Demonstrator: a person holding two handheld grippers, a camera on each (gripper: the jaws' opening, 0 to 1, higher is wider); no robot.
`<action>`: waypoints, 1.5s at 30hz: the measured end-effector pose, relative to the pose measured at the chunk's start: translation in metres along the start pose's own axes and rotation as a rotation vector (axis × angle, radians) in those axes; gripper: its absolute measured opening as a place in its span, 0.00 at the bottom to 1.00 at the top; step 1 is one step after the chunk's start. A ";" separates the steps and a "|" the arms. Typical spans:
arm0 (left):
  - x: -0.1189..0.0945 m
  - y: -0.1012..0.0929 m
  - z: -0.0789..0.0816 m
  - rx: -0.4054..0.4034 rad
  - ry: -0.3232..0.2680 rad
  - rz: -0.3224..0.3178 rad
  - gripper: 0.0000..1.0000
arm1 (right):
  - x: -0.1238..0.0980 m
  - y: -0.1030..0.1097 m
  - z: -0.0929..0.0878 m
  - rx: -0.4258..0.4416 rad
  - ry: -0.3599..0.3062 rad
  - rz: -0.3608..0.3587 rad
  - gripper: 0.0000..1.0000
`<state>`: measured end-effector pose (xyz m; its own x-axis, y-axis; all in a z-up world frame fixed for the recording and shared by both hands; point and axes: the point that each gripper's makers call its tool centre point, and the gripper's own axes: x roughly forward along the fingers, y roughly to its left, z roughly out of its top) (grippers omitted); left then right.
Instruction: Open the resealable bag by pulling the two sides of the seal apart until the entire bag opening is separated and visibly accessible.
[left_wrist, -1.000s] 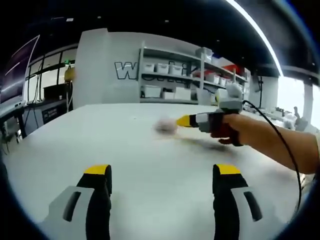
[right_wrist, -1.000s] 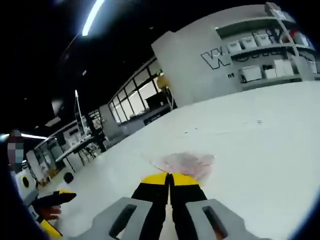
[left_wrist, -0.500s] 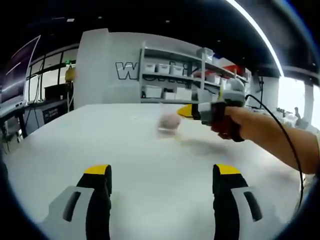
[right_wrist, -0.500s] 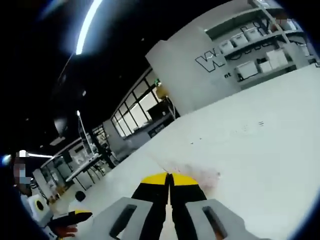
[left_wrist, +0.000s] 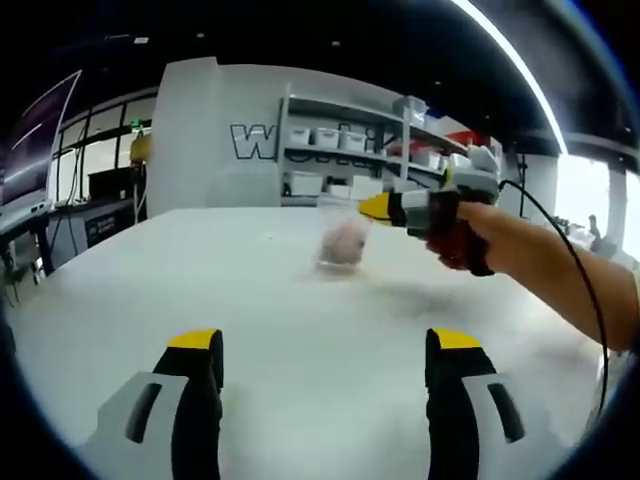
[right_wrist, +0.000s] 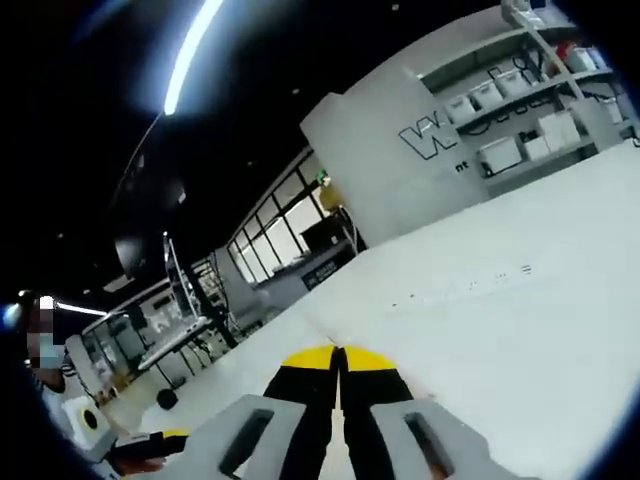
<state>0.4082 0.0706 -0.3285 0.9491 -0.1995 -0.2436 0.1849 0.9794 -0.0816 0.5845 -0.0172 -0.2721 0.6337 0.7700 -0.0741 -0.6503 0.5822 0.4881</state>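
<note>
The resealable bag (left_wrist: 342, 238) hangs above the white table (left_wrist: 300, 330), pinched at its top edge by the closed right gripper (left_wrist: 372, 208). The left gripper (left_wrist: 325, 345) waits nearer, jaws wide, empty. Seal apparently unopened; pulling remains.

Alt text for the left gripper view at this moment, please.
The right hand-held gripper, held in a person's hand, lifts a clear resealable bag with pinkish contents by its top edge above a white table. The left hand-held gripper waits open in the foreground.

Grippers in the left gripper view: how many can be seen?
2. The left gripper rises open from the bottom edge; the right gripper enters from the right, holding the bag above the table.
</note>
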 end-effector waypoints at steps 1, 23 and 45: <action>0.000 0.000 0.000 0.000 -0.001 0.001 0.83 | -0.001 0.001 0.000 -0.003 0.001 0.000 0.00; -0.003 -0.006 0.004 -0.017 -0.018 -0.019 0.83 | -0.027 0.027 -0.001 0.018 -0.020 0.060 0.00; -0.014 -0.023 0.010 -0.075 -0.050 -0.089 0.82 | -0.054 0.053 -0.004 0.035 -0.050 0.112 0.00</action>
<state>0.3932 0.0517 -0.3131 0.9418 -0.2817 -0.1833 0.2512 0.9524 -0.1730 0.5143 -0.0265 -0.2457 0.5786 0.8152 0.0258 -0.7037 0.4830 0.5210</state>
